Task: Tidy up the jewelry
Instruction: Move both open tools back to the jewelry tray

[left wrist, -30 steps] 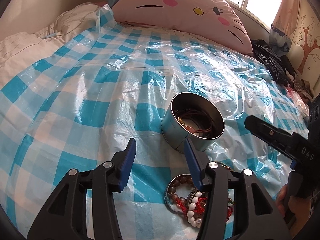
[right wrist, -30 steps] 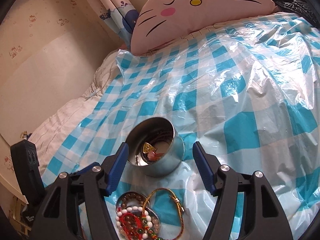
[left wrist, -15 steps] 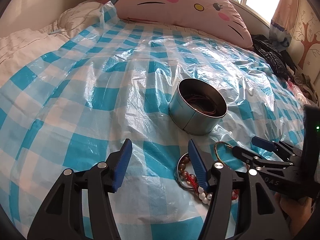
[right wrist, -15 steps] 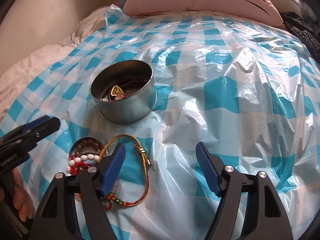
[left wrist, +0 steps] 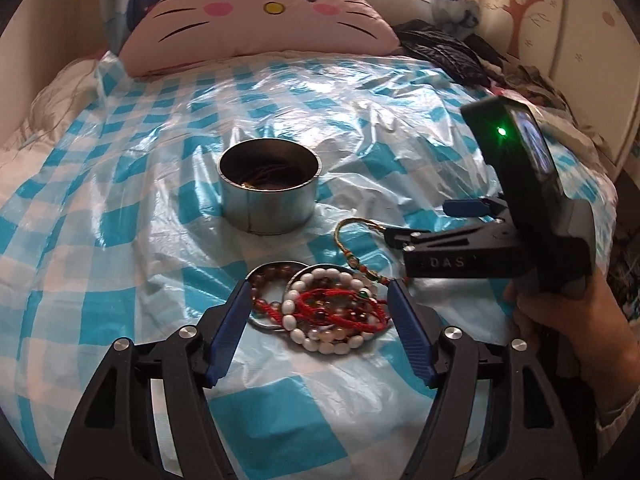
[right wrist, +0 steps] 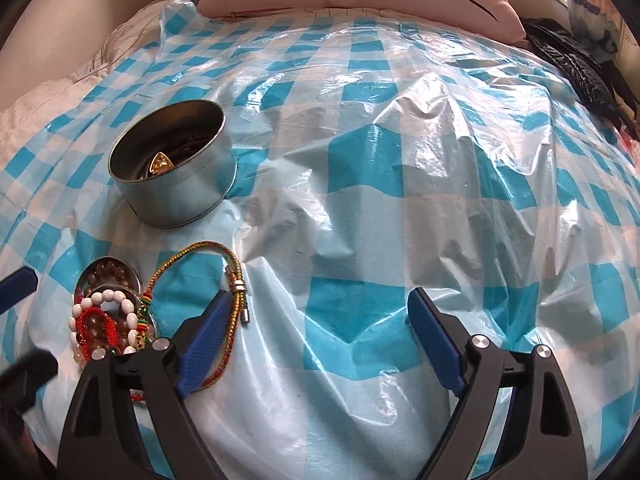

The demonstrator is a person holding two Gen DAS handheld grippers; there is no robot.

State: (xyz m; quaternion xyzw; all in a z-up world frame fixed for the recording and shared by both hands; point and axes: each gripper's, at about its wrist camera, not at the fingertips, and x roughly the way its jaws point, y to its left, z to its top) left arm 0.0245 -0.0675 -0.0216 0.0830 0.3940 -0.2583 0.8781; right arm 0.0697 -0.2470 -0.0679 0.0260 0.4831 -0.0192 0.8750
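A round metal tin (left wrist: 269, 192) with some jewelry inside stands on the blue-checked plastic sheet; it also shows in the right wrist view (right wrist: 172, 172). In front of it lies a pile of bracelets (left wrist: 324, 308): white beads, brown beads, red cord. A gold braided cord bracelet (right wrist: 224, 280) lies beside the pile. My left gripper (left wrist: 320, 320) is open with its jaws either side of the pile. My right gripper (right wrist: 316, 340) is open and empty, its left finger (right wrist: 208, 336) resting over the gold cord.
A pink cat-face pillow (left wrist: 256, 20) lies at the head of the bed. Dark clothing (left wrist: 448, 52) is heaped at the far right by the wall. White bedding (right wrist: 52, 92) borders the sheet on the left.
My left gripper has pulled back and shifted right, so the bracelet pile now sits between its open jaws. My right gripper has dropped low beside the gold cord.
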